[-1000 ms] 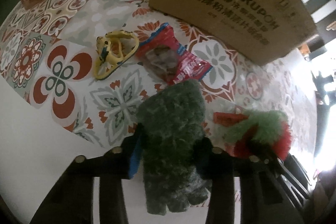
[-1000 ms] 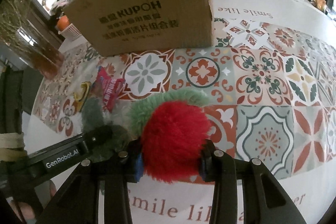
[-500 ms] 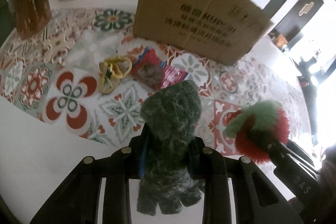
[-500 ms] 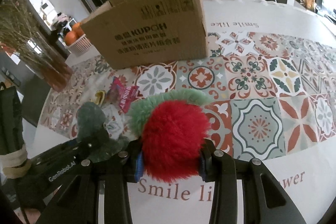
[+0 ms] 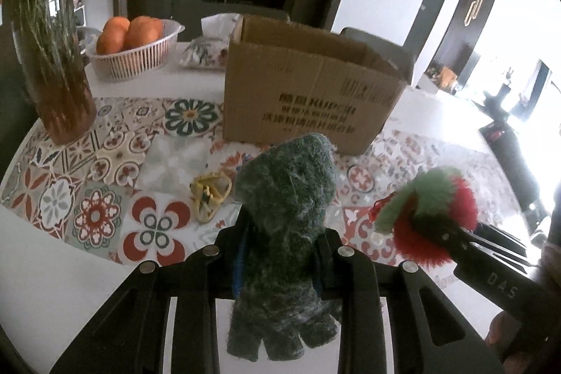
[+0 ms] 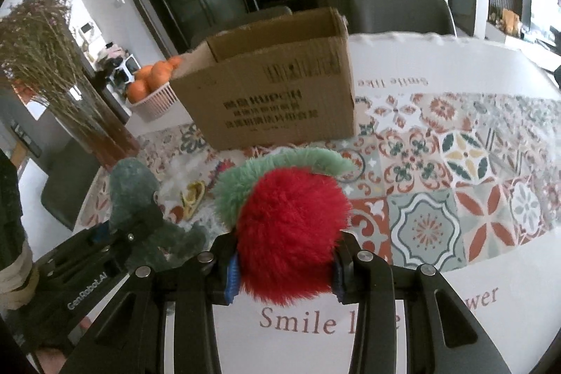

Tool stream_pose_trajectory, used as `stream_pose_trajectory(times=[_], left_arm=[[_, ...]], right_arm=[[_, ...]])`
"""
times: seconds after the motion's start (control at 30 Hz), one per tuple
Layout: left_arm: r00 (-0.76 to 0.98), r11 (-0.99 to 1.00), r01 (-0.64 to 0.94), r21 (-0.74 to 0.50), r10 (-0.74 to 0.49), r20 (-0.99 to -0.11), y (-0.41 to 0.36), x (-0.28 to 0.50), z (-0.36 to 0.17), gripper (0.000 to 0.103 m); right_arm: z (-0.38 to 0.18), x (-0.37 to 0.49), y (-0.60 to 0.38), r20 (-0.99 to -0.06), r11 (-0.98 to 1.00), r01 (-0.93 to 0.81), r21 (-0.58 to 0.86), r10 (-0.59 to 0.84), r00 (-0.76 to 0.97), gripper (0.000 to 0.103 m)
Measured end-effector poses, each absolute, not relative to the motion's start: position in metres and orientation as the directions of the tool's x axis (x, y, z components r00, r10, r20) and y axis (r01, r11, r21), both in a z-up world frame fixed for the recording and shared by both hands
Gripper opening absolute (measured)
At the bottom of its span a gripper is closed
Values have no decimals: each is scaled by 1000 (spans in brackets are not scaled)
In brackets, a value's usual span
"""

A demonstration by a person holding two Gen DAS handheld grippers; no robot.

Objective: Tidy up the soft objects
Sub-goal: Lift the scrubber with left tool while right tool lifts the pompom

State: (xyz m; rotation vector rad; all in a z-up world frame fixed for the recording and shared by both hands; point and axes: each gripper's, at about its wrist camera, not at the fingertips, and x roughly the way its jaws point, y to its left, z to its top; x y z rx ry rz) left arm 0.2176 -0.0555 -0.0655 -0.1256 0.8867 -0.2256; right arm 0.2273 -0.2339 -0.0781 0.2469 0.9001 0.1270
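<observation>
While aloft, plush (image 5: 284, 184) within left claw (image 5: 280, 246).

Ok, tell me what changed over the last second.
Both grippers rose, lifting the dark green plush in the left gripper and the red-and-green plush in the right gripper off the table. Both grips held. The cardboard box and yellow toy stayed put.

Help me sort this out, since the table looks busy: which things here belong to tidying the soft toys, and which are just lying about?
Part of the job:
- dark green plush toy, shut in the left gripper
- red and green fluffy toy, shut in the right gripper
- open cardboard box, probably where they go

Just lying about:
- fruit basket
- vase of dried stems
- yellow thing on the tablecloth
</observation>
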Motion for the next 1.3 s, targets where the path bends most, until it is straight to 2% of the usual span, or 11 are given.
stream_pose_trajectory(times=[0.4, 1.3], left_arm=[[660, 955, 201, -219, -297, -690, -48, 229, -31, 29], [776, 943, 319, -92, -315, -546, -66, 311, 45, 29]], right_arm=[[-35, 234, -221, -687, 969, -45, 243, 204, 698, 40], [29, 312, -228, -587, 977, -80, 200, 184, 788, 40]])
